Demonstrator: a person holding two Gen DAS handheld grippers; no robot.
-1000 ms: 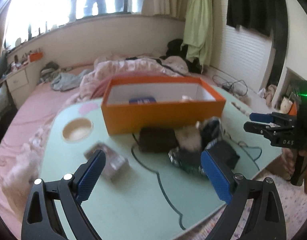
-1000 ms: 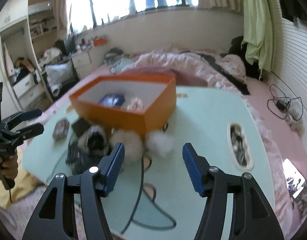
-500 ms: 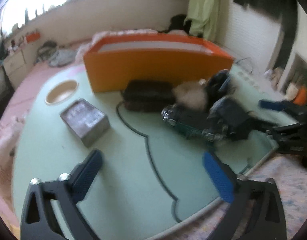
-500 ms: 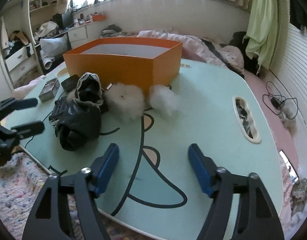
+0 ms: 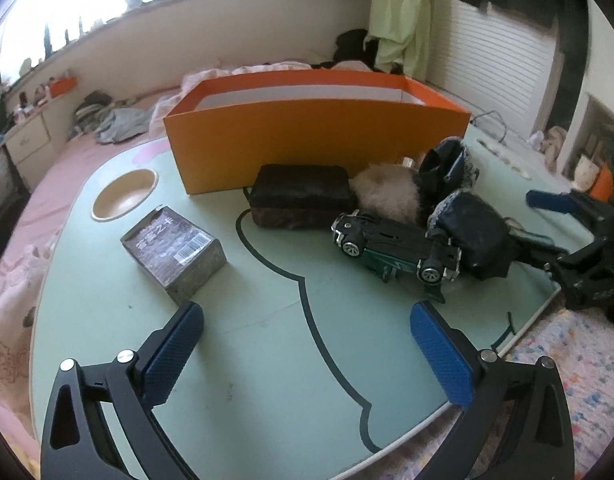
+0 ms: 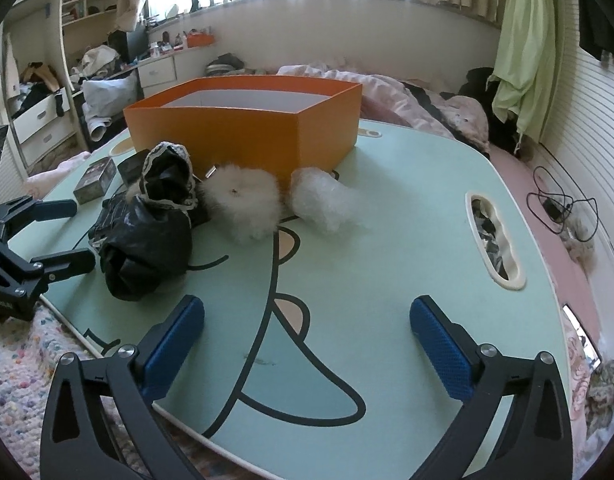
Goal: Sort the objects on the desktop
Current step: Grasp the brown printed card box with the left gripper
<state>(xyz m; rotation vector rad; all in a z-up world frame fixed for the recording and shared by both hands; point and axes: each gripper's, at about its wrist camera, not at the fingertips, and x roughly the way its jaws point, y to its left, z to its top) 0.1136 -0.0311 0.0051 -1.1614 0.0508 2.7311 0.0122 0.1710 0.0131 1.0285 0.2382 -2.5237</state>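
Observation:
An orange box [image 5: 315,136] [image 6: 247,136] stands open at the back of the pale green table [image 5: 267,360]. In front of it lie a black pouch [image 5: 303,196], a fluffy pom-pom [image 5: 387,196] [image 6: 243,204], an upturned green toy car [image 5: 395,244], a crumpled black bag [image 5: 475,236] [image 6: 147,244] and a small dark card box [image 5: 175,248] [image 6: 95,180]. A white fluff ball [image 6: 323,200] lies right of the pom-pom. My left gripper [image 5: 307,320] [image 6: 63,234] is open over bare table. My right gripper [image 6: 307,316] [image 5: 543,228] holds nothing, its jaws opening wide.
The table has a round cup recess [image 5: 123,196] at its left and an oval slot [image 6: 495,240] at its right. A speckled rug [image 6: 23,352] lies below the near edge. A pink bed [image 6: 407,100] with clothes lies behind, and a cable [image 6: 559,204] to the right.
Both grippers have sunk toward the table, so the inside of the orange box has dropped out of sight. The right jaws have spread much wider; the left ones slightly.

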